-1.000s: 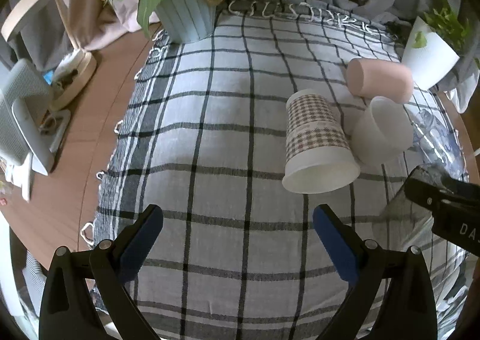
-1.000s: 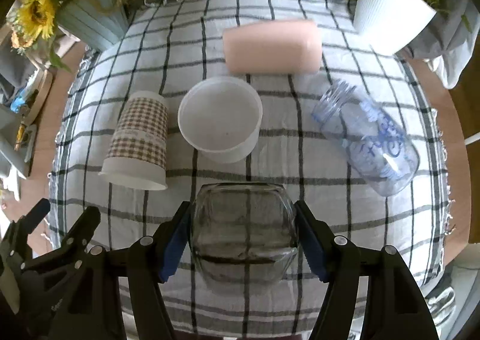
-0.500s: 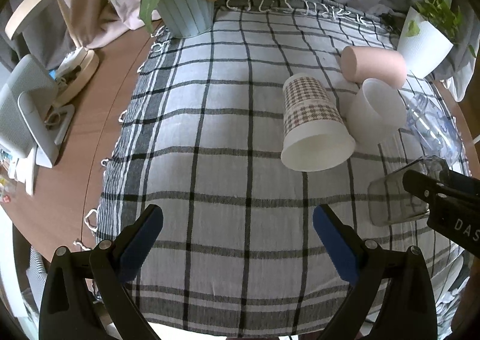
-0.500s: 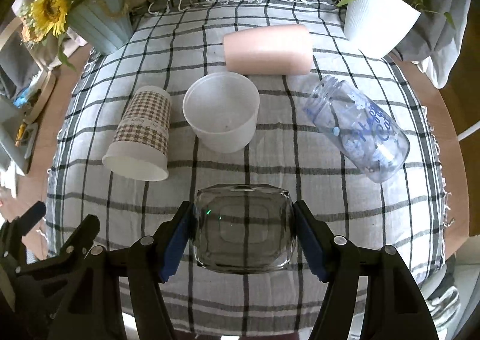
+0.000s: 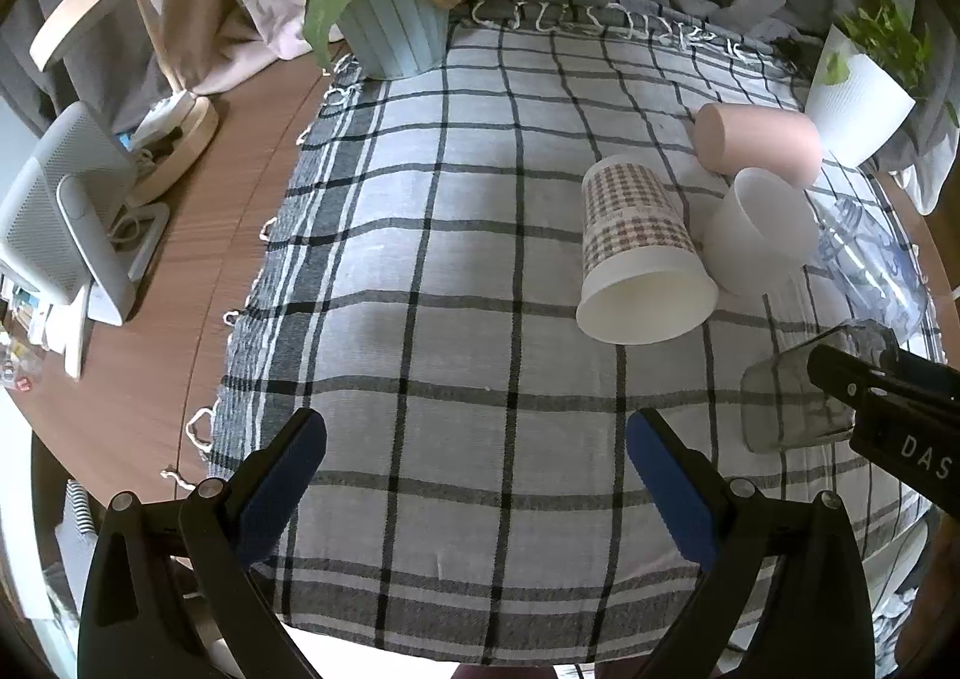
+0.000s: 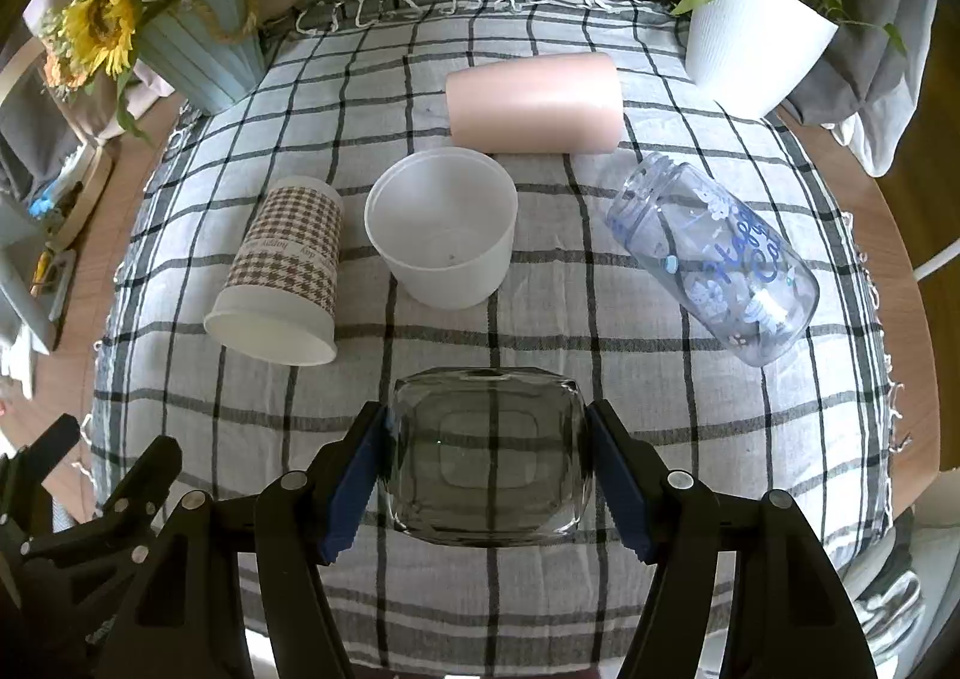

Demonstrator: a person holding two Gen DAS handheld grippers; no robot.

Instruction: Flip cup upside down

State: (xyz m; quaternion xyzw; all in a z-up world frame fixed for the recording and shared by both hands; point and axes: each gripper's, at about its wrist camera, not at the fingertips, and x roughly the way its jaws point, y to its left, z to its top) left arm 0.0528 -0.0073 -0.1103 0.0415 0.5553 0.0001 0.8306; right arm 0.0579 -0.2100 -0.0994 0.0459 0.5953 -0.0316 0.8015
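My right gripper (image 6: 487, 469) is shut on a clear squarish glass cup (image 6: 487, 457) and holds it above the near part of the checked cloth (image 6: 540, 343), its base facing the camera. The glass (image 5: 792, 409) also shows at the right of the left wrist view, tilted in the air, with the right gripper's black finger across it. My left gripper (image 5: 477, 460) is open and empty over the near middle of the cloth (image 5: 432, 271).
A houndstooth paper cup (image 6: 282, 277) lies on its side. A white cup (image 6: 441, 232) stands upright. A pink cup (image 6: 534, 103) and a clear printed jar (image 6: 714, 256) lie on their sides. A sunflower pot (image 6: 198, 49) and a white plant pot (image 6: 750, 49) stand at the back.
Both grippers have risen and drawn back from the table. The glass has lifted off the cloth in the right gripper.
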